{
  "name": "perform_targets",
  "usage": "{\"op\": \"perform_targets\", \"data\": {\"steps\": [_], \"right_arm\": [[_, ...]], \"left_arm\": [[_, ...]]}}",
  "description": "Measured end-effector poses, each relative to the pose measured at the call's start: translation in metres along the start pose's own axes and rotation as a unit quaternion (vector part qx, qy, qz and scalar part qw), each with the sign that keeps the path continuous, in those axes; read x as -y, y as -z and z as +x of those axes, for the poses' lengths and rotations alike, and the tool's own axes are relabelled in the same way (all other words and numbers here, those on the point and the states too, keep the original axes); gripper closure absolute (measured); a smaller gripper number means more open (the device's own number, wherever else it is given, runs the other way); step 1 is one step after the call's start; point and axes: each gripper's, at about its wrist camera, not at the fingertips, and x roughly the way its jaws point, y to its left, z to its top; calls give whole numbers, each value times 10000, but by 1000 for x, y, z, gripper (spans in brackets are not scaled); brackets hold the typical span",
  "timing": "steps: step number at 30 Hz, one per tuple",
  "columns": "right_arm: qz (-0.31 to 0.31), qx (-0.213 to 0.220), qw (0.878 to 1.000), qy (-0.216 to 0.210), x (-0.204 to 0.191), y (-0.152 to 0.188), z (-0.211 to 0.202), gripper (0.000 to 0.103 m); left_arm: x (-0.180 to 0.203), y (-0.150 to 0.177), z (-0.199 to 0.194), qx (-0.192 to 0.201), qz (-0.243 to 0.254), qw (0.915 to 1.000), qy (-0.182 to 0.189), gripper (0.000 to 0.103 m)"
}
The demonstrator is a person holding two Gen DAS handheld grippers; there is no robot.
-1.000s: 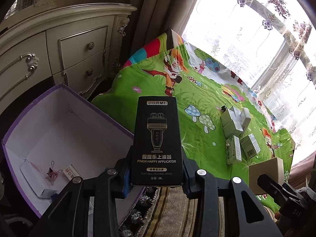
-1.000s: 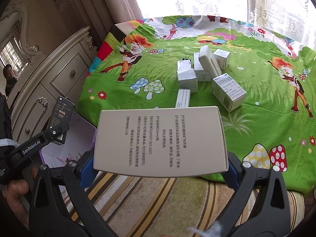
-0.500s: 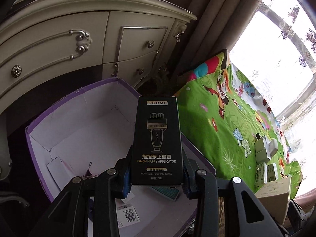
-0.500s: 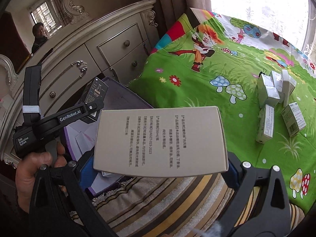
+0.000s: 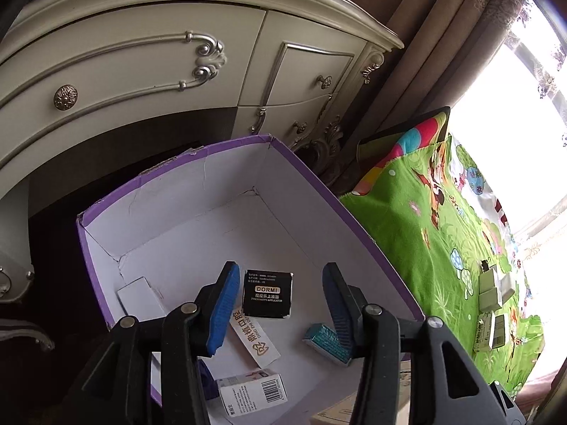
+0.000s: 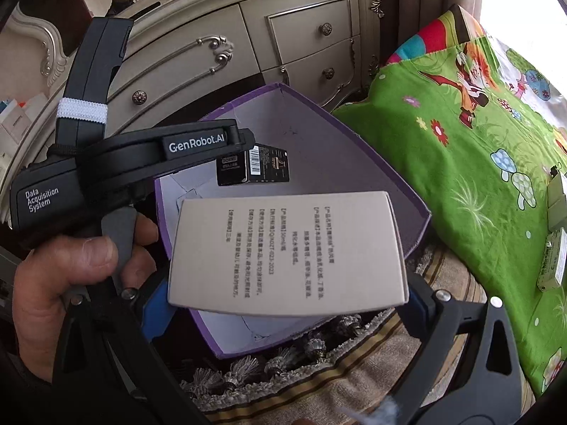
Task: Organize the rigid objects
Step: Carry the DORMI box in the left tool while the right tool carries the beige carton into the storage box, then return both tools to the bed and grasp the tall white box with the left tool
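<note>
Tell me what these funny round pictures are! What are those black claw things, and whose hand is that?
Those black claws are grippers, like big tongs. A person holds one in each hand, and each has a little camera that looks along its two fingers. That makes the pictures round.

One picture comes from the left gripper. It is open and looks down into a purple box. A black DORMI box sits between its blue pads, not squeezed, above other small packs in the box.

The other picture comes from the right gripper. It squeezes a pale grey box with writing on it. The hand belongs to the person, holding the left gripper's handle.

On the right lies a green cartoon cloth with more small boxes waiting to be tidied.
</note>
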Motion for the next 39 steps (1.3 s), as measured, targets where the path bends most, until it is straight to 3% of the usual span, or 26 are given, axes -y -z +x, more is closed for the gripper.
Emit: {"op": "perform_targets", "data": {"steps": [11, 21, 26, 29, 32, 36, 39], "right_arm": [[385, 175, 9989, 178, 23, 6, -19, 1], [600, 438, 9924, 980, 72, 34, -64, 1], [864, 405, 9869, 1299, 110, 69, -97, 1], [1165, 356, 9813, 1489, 138, 91, -118, 1], [1560, 351, 9733, 1645, 165, 117, -136, 1], [2000, 353, 9618, 1837, 192, 150, -155, 1], [2353, 466, 9532, 1839, 209, 171, -166, 1]], "left_arm": [[21, 2, -10, 96, 346, 9991, -241, 34], [76, 15, -20, 270, 1150, 9924, -343, 25], [124, 34, -14, 188, 1680, 9841, -547, 22], [157, 46, -9, 88, 2009, 9791, -302, 22], [192, 59, -9, 286, 2368, 9711, -47, 22], [235, 78, -5, 342, 3000, 9531, 220, 22], [261, 89, -3, 122, 3269, 9431, 603, 22]]}}
